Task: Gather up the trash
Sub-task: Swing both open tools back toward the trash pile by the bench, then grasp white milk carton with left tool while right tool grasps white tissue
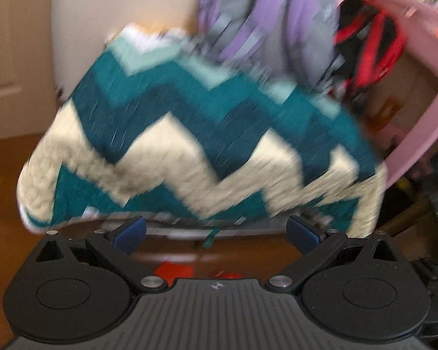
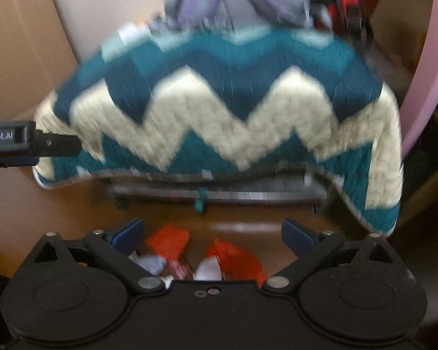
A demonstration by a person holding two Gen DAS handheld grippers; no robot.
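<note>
Counts, both views blurred so approx:

- Grippers: 2. Left gripper [image 1: 216, 232] w/ 2 blue-padded fingers [image 1: 130, 232], set wide apart, nothing between. Right gripper [image 2: 214, 233] same, 2 fingers [image 2: 128, 233], spread wide. Left unit's body also shows at the right view's left edge.
- Zigzag blanket [image 2: 219, 108]: 1, teal/cream, same one in left view [image 1: 189, 145].
- Red wrapper scraps [image 2: 169, 240] on floor: 2 red pieces in right view, w/ white bits mixed in; white bits too blurred to count.
- Purple-grey backpack [image 1: 265, 23]: 1.
- Red/black helmet [image 1: 370, 38]: 1.
- Pink curved frame [image 1: 423, 67]: 1.
- Cardboard box [image 2: 20, 43]: 1.
</note>
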